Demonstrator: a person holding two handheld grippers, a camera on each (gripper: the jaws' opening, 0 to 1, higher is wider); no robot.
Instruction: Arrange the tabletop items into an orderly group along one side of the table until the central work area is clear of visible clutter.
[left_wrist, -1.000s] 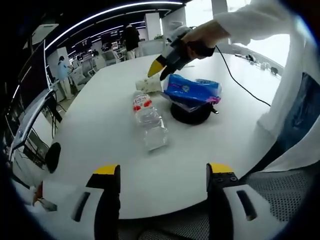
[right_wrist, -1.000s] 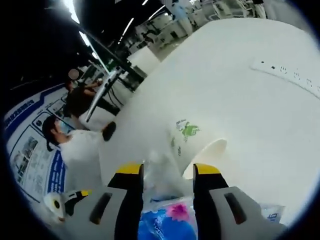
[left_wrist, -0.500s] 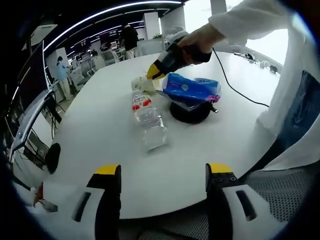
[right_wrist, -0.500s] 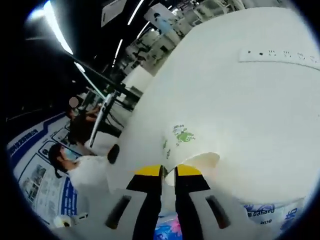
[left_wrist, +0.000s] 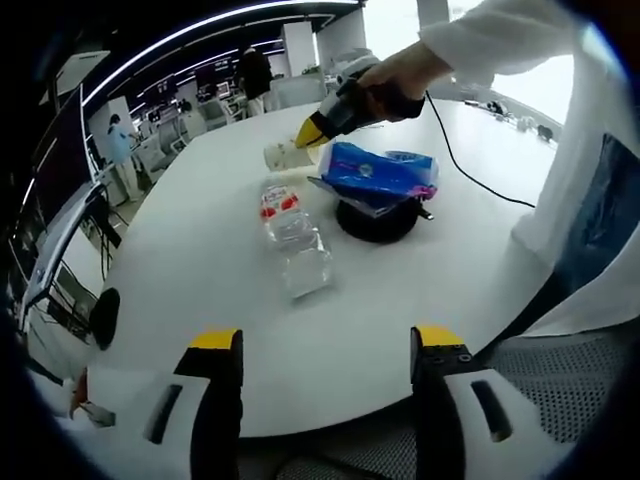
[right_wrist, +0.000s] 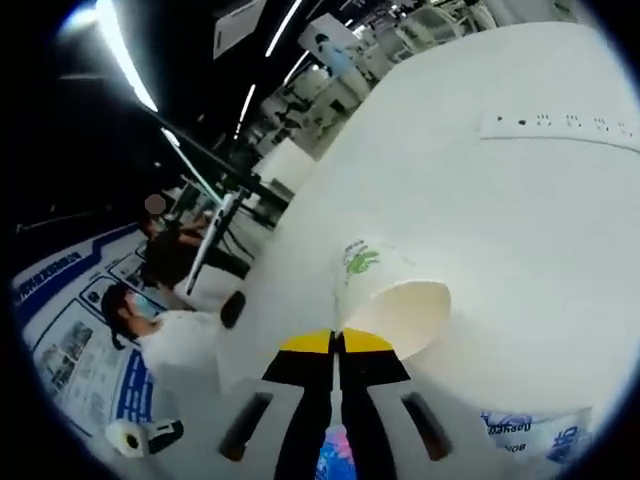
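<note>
Item held: we have the right gripper (right_wrist: 337, 345) pinched onto the rim of the white paper cup with a green print (right_wrist: 395, 310), tipped near the round white table's (left_wrist: 200, 270) middle for carrying edgeward; left gripper (left_wrist: 325, 345) wide, empty, at the near edge.

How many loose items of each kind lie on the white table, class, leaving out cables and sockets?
Clear plastic bottle with red label: 1
White paper cup with green print: 1
Blue plastic tissue pack: 1
Black round dish under the pack: 1
Total: 4
</note>
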